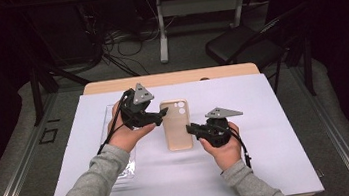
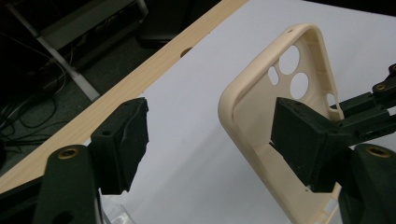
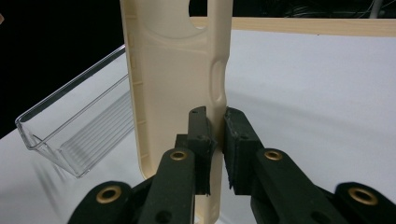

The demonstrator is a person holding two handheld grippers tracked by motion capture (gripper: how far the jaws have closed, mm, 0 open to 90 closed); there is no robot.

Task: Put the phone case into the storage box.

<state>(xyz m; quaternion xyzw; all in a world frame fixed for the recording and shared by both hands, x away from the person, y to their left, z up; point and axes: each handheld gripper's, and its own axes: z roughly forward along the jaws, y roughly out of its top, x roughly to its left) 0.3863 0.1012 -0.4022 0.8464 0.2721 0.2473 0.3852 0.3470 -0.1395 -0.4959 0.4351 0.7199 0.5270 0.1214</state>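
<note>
A cream phone case (image 1: pixel 177 125) with round camera holes lies lengthwise in the middle of the white sheet (image 1: pixel 267 132). My right gripper (image 1: pixel 191 127) is shut on its right side wall; in the right gripper view the two pads (image 3: pixel 236 140) pinch that thin wall of the case (image 3: pixel 173 70). My left gripper (image 1: pixel 162 113) is at the case's upper left edge, open. In the left gripper view its right pad (image 2: pixel 299 135) sits over the hollow of the case (image 2: pixel 254 116), while the left pad (image 2: pixel 123 140) stands well clear of the rim.
A clear plastic tray (image 1: pixel 125 167) rests on the sheet under the left forearm, also seen as the tray (image 3: pixel 70 135) to the case's left. The table's wooden far edge (image 1: pixel 170 78) runs behind. A black chair (image 1: pixel 241 44) stands beyond the table.
</note>
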